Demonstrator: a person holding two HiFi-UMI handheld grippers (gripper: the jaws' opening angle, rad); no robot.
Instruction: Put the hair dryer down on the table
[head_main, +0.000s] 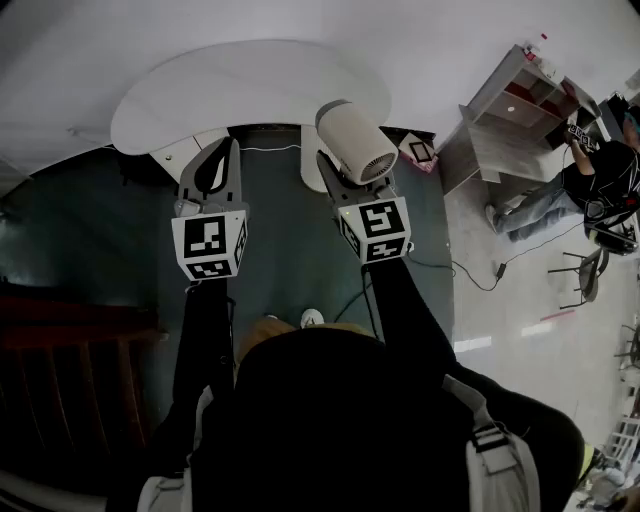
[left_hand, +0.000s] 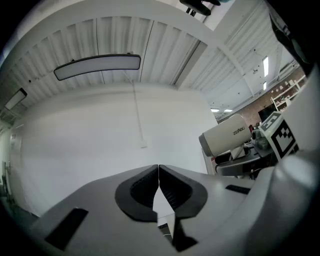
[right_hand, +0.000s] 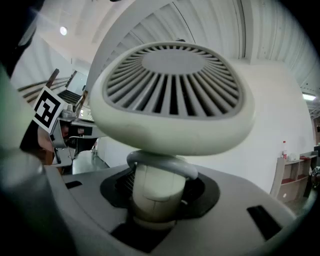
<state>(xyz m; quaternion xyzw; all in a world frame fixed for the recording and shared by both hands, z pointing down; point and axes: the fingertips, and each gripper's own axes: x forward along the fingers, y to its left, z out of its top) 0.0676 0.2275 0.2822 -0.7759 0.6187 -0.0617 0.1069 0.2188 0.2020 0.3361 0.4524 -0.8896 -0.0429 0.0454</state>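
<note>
1. Table (head_main: 250, 80): white, curved, in front of both grippers
2. Dryer (head_main: 357, 140): in the air, over the table's near edge in the head view, vented back towards the person
3. Right gripper (right_hand: 157, 192): clamped on the dryer's handle
4. Left gripper (left_hand: 158, 172): jaws pressed together, nothing between them

hair dryer (right_hand: 170, 125): smooth matt plastic | table (head_main: 200, 90): smooth matt top

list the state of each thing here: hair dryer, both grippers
hair dryer: held up by its handle, not yet down on the table
right gripper: shut on the hair dryer's handle
left gripper: shut, nothing between its jaws
</note>
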